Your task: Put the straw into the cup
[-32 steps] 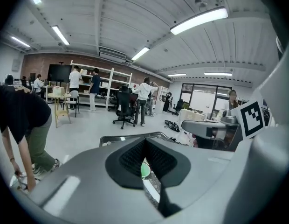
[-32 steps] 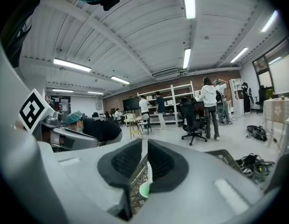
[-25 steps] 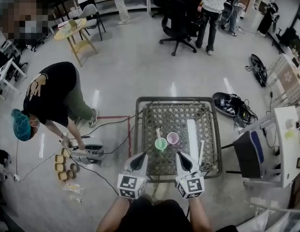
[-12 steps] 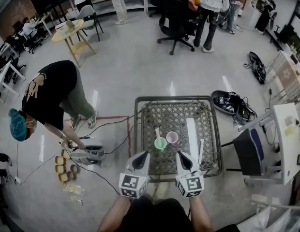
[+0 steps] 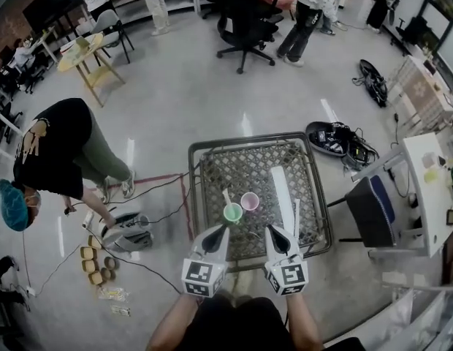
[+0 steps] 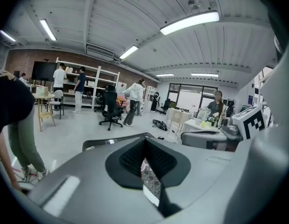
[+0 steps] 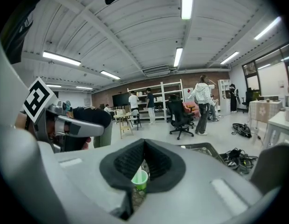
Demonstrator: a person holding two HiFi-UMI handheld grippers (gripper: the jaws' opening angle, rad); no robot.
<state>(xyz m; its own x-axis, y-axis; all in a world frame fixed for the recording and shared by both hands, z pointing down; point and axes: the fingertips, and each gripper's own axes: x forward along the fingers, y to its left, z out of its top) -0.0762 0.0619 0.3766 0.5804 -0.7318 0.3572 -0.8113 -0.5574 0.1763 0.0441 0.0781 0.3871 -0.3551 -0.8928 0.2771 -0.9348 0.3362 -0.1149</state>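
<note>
Both my tongs sit at the near edge of the mesh table (image 5: 191,196), pointing away from me and a little downward. The left tongs (image 5: 221,229) have their pads pressed together with nothing between them, and the right tongs (image 5: 272,232) are fully closed and empty too. The green cup (image 5: 232,213) stands just ahead of the left tips, with the pink cup (image 5: 250,201) touching or nearly touching it on the far right side. A pale stick already stands in the green cup (it looks like a straw, though it is too small to be sure), and the pink one seems empty. The loose straw (image 5: 296,221) lies flat on the mesh, just right of a white strip (image 5: 283,189) and just right of my right tips. Its long axis runs away from me, roughly in line with the way the right tongs point. My right hand is clearly the nearer one, since the left would have to cross over both the cups and the strip. As I judge it, the right tongs must first open, shift slightly rightward and come down across the straw's width, then carry it left to the pink cup.
</note>
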